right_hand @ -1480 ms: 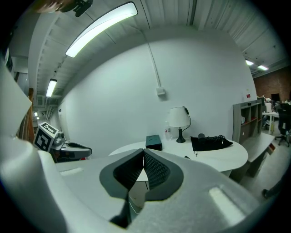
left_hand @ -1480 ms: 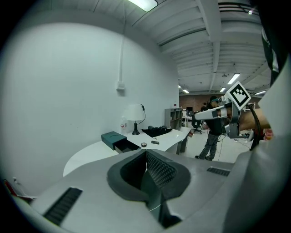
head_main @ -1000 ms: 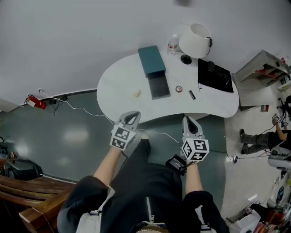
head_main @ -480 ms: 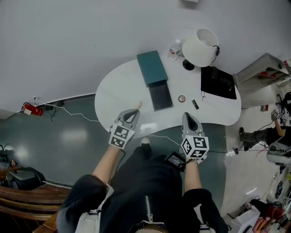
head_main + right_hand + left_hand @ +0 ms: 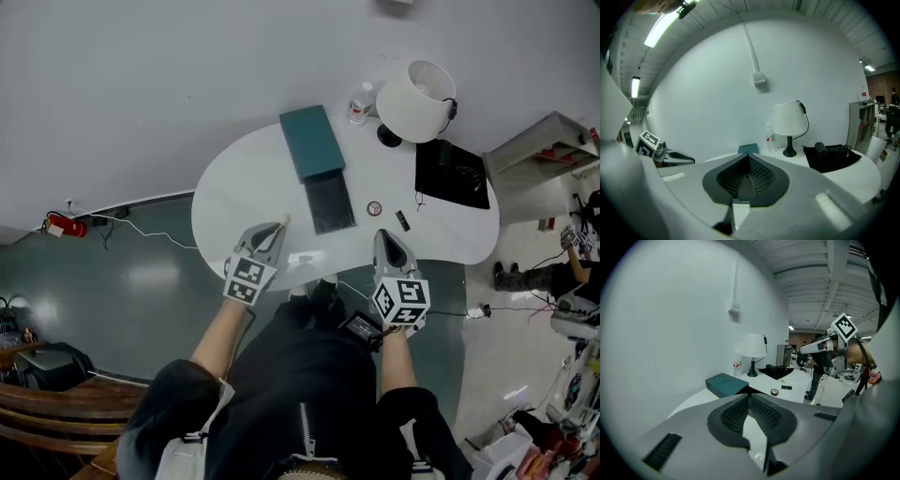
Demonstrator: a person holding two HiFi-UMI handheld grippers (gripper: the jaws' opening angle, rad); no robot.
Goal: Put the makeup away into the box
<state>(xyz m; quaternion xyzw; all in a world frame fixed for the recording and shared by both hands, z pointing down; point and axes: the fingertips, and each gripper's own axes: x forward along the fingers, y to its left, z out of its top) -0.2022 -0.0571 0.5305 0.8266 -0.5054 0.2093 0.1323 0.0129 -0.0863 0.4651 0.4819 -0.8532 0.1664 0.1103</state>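
Left gripper [image 5: 276,231]: jaws closed, empty; its tip partly covers a small cream item [image 5: 285,220]. Teal box [image 5: 312,141] sits mid-table, dark tray [image 5: 330,202] at its near end. Round item [image 5: 374,208] and black stick [image 5: 402,220] lie beside the tray, too small to identify. Right gripper [image 5: 383,238]: jaws together, empty.

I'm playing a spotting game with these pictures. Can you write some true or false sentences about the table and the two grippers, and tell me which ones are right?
1. A teal box sits on the white table. True.
2. The left gripper holds a lipstick. False: its jaws are shut with nothing between them.
3. A water bottle stands beside the white lamp. True.
4. The right gripper is wide open. False: it is shut and empty.
5. The small round item is inside the box. False: it lies on the table, to the right of the box.
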